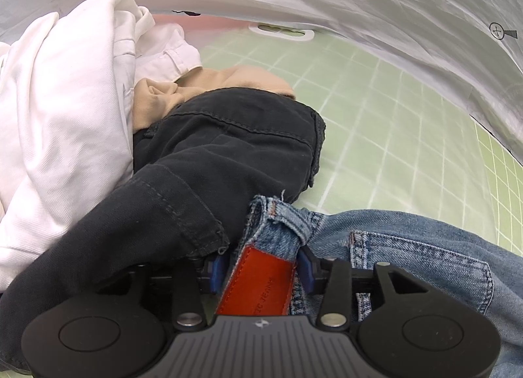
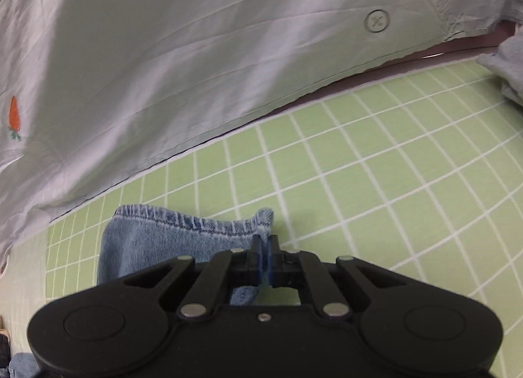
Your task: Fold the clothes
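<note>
Left wrist, left gripper (image 1: 261, 268) clasping jeans (image 1: 408, 247) waistband (black trousers (image 1: 212, 156) crowding), right gripper (image 2: 264, 242) pinching hem.

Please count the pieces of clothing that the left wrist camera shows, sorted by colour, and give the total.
White: 1, the white garment
Beige: 1, the beige garment
Black: 1, the black trousers
Blue: 1, the blue jeans, with a red leather patch
Total: 4
</note>
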A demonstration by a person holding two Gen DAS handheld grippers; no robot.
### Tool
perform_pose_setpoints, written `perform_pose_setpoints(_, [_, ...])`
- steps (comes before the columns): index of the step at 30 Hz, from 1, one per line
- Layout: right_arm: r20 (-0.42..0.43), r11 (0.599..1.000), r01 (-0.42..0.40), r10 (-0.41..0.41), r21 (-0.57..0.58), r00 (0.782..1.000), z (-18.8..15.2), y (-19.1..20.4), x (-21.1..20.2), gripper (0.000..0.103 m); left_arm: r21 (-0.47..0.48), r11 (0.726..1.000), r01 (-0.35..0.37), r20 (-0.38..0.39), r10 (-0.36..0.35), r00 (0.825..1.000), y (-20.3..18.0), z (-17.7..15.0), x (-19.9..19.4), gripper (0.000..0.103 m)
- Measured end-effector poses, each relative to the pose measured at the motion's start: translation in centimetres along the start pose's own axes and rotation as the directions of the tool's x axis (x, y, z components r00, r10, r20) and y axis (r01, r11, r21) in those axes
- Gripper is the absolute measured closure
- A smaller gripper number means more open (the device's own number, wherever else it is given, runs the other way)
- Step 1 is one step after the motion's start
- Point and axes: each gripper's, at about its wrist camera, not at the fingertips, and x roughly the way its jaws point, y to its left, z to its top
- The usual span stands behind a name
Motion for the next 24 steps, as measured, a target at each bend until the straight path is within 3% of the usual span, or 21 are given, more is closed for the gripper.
perform_pose_setpoints(4, [0.079,0.985,0.166,-0.162,-0.048,0.984,1.0,-3.4,-2.7,0.1,-0.003,1.0,-0.001,-0.001,0.001,1.0,0.0,0.0,-0.1,0.056])
perform_pose_setpoints(10, [0.147,0.892,0.447,-0.435,-0.064,0.889,1.2,-10.5,-6.8,0.1,-0.006,1.0,-0.005,-0.001,0.005,1.0,-0.1,0.0,-0.1,0.056])
perform_pose_setpoints(15, [0.135,0.854,0.52,-0.519,0.027,0.844,0.0,-15.0,-9.2,0.1,-0.01,1.0,-0.009,0.006,0.009,1.0,0.0,-0.1,-0.2,0.059])
perform_pose_setpoints(19, [0.122,0.844,0.533,-0.537,0.062,0.835,-0.8,-16.4,-9.7,0.1,-0.094,0.995,-0.035,-0.009,0.034,0.999,1.0,0.7,-0.3,0.075])
perform_pose_setpoints(24, [0.108,0.843,0.533,-0.537,0.072,0.836,-1.1,-16.9,-10.1,0.1,-0.114,0.993,-0.036,-0.009,0.035,0.999,2.5,1.6,-0.3,0.079])
